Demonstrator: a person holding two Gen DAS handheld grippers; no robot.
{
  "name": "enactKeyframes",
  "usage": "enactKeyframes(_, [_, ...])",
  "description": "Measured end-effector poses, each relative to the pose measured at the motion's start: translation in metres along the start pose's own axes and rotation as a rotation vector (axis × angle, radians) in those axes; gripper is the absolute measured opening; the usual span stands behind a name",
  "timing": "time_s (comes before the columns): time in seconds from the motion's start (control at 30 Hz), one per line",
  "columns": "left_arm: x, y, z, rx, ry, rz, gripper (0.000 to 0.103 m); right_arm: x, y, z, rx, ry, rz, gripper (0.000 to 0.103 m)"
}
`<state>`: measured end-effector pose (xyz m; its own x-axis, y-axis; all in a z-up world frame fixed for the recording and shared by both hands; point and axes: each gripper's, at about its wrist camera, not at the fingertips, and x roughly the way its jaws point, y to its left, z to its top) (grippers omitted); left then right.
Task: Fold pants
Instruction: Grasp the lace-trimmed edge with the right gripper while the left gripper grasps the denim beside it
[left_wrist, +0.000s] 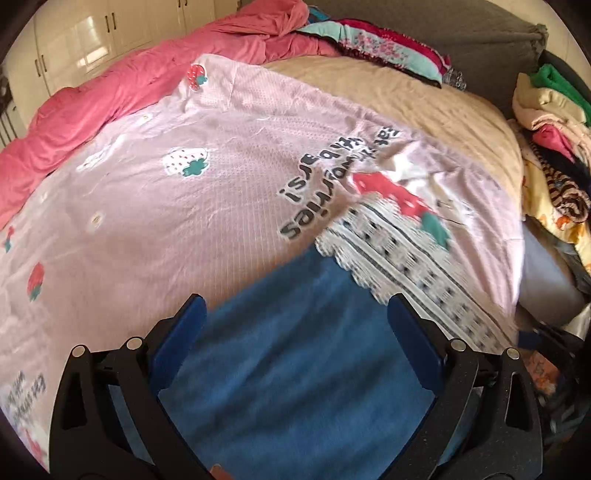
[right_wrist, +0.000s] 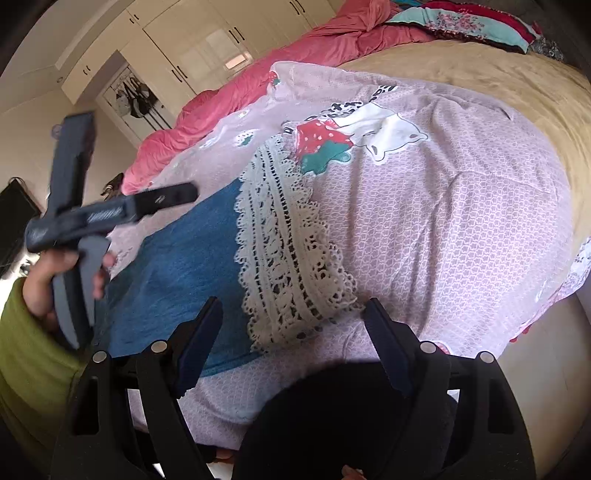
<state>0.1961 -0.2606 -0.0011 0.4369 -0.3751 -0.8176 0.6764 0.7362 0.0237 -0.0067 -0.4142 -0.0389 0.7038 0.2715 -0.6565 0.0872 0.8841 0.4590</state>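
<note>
Left wrist: my left gripper (left_wrist: 295, 314) spread wide, gripping nothing, hovering over blue pants (left_wrist: 295, 369). Pants lie near, on pink strawberry quilt (left_wrist: 166, 221); white lace hem (left_wrist: 399, 254) at their far right. Pile of clothes (left_wrist: 550, 155) far right, off bed.

Right wrist: my right gripper (right_wrist: 293, 317) also wide, nothing held, above lace hem (right_wrist: 288, 266). Pants (right_wrist: 177, 266) near left. Left gripper (right_wrist: 110, 210) hovers left, blurred. No containers I can see.

blue pants (left_wrist: 295, 354), white lace trim (right_wrist: 284, 266)
</note>
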Motion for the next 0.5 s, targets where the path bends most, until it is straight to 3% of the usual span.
enactKeyframes(0.07, [0.013,0.001,0.007,0.009,0.005,-0.017,0.092,0.000,0.001,0.000,-0.002,-0.006,0.000,0.075])
enactKeyframes(0.1, [0.021,0.002,0.011,0.004,0.014,-0.043,0.092,-0.002,0.002,0.000,-0.011,-0.012,-0.005,0.063])
enactKeyframes(0.23, [0.040,0.000,0.023,0.021,0.042,-0.143,0.092,0.002,0.003,0.002,-0.031,-0.019,-0.001,0.061])
enactKeyframes(0.33, [0.060,-0.004,0.027,0.027,0.120,-0.238,0.078,0.006,0.001,0.004,-0.010,-0.015,0.027,0.061])
enactKeyframes(0.43, [0.068,-0.001,0.026,0.018,0.128,-0.291,0.071,0.008,0.002,0.007,-0.008,-0.018,0.053,0.054])
enactKeyframes(0.5, [0.067,0.000,0.026,0.011,0.127,-0.348,0.050,0.011,0.003,0.008,-0.012,-0.009,0.063,0.052])
